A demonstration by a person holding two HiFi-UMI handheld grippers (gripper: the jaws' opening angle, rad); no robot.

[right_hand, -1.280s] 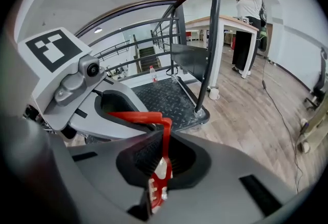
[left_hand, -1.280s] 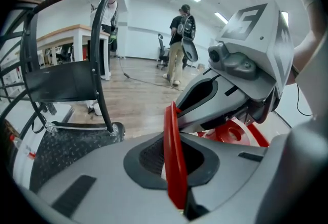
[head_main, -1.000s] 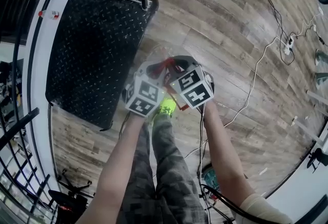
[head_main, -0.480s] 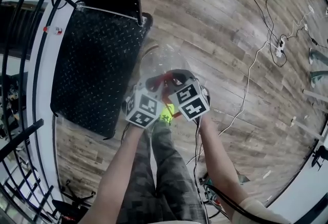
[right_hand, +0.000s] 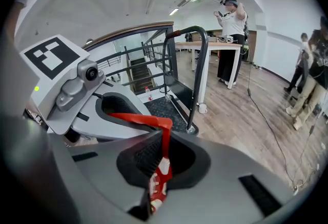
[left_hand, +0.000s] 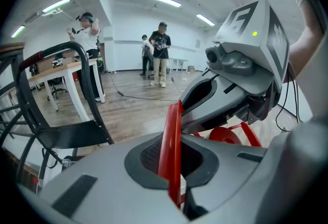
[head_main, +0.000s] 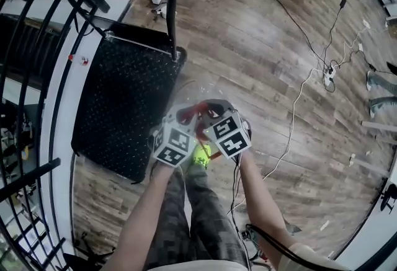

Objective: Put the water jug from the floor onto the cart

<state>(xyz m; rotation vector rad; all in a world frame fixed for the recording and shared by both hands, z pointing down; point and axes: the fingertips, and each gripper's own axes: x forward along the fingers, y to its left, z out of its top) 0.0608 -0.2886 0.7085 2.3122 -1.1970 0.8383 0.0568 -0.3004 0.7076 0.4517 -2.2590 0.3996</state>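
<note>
– Left claw [left_hand: 173, 166], item one: state?
– Shut tight on the red handle [left_hand: 171, 125]; the strap runs edge-on between its pads. Right claw [right_hand: 156, 166], item two: likewise clamped on the same handle, further along it, where it bends down into the jaws.
– Why both on one handle?
– Judged: a jug of this kind is heavy and the strap is thin. Two grips side by side share the load and check any swing. Both claws point steeply down, so the jug hangs below them.
– Item three, jug [head_main: 197, 91]: place?
– Under the claws, over the floor [head_main: 273, 59], just beside the long edge of the cart [head_main: 127, 115], nearer the push-bar [head_main: 171, 15] corner. It looks to be off the floor, though not yet over the deck [head_main: 118, 96].
– Contents?
– Clear wall, only glints show; fill level cannot be told.
– Item four, cart: load?
– Black studded deck, nothing seen standing on it.
– Remaining?
– Judged: carry sideways over the edge, lower onto the deck, release. Risk: the jug's base catching the deck's rim.
</note>
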